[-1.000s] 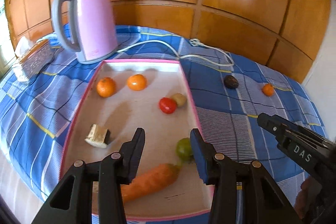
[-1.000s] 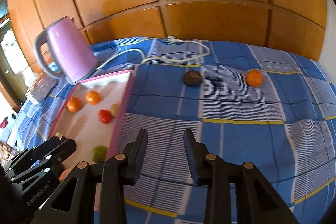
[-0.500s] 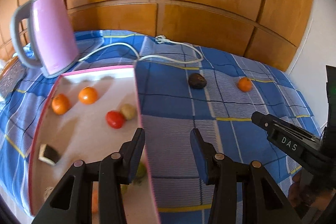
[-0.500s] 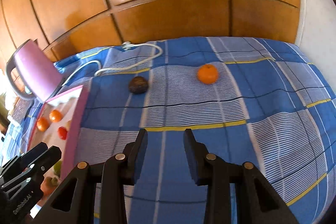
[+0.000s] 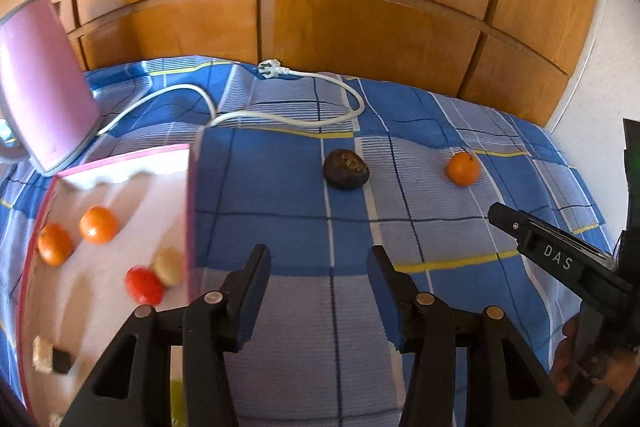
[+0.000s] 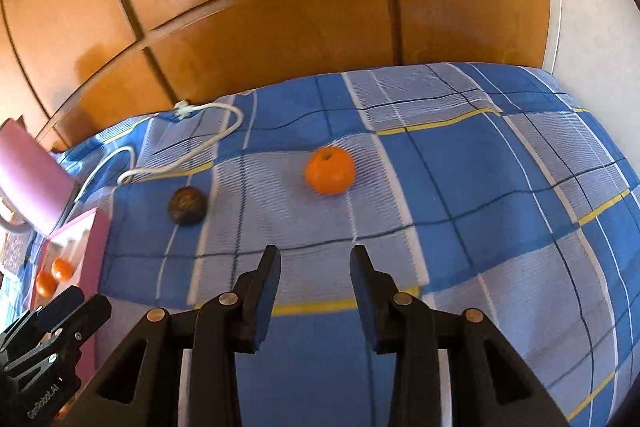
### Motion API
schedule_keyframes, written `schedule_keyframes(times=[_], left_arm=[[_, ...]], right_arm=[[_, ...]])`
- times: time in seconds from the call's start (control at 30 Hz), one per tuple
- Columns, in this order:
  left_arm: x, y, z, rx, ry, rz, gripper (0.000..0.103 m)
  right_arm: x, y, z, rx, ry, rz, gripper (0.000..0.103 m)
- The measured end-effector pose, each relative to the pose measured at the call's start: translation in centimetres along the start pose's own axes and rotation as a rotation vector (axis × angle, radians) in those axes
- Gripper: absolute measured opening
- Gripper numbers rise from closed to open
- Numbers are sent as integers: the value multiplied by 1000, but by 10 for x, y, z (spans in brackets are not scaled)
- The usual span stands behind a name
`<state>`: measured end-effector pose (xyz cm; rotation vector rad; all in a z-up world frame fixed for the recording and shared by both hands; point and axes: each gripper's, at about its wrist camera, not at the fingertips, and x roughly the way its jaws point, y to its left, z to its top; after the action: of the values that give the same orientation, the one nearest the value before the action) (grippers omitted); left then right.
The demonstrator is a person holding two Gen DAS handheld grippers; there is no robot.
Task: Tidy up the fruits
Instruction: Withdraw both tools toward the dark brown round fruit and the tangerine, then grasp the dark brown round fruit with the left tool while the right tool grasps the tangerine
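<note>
Glossy wood panelling (image 5: pixel 360 27); matt checked cloth (image 5: pixel 280 219); smooth plastic kettle (image 5: pixel 40 99).

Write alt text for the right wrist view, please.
The open, empty right gripper points over a blue checked cloth toward an orange, with a dark round fruit farther left. A pink tray sits at the left edge.

Ahead of the black left gripper (image 5: pixel 318 267) spreads a blue-and-pale-lilac checked cloth (image 5: pixel 280 227) with thin yellow and dark lines. A dark brown, near-black fruit (image 5: pixel 345 171) lies ahead of its jaws, a bright orange one (image 5: pixel 463 168) off to the right. To the left, a pink-rimmed tray (image 5: pixel 191 211) with a whitish floor carries two orange fruits (image 5: pixel 98 225), a red one (image 5: pixel 144 285) and a yellowish, perhaps beige, blur. A pink kettle (image 5: pixel 44 95) with a white cord (image 5: pixel 280 117) stands before glossy orange-brown wood panels (image 5: pixel 360 7).
</note>
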<state>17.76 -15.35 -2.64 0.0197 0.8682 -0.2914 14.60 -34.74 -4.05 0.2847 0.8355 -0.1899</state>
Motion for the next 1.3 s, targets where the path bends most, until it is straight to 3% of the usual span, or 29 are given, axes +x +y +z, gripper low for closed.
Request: schedule_keyframes(times=[0.57, 0.87, 1.1, 1.23, 1.3], left_arm=[[75, -4, 43, -34, 59, -33, 57], [95, -3, 54, -35, 54, -42, 57], [113, -17, 62, 25, 56, -30, 57], [127, -20, 60, 33, 87, -48, 44], [126, -22, 57, 39, 75, -44, 44]], right_arm=[[69, -8, 47, -10, 23, -23, 37], [74, -1, 49, -77, -13, -45, 38], [80, -5, 52, -42, 14, -17, 47], [85, -6, 51, -42, 13, -26, 47], [85, -6, 51, -45, 14, -27, 40]])
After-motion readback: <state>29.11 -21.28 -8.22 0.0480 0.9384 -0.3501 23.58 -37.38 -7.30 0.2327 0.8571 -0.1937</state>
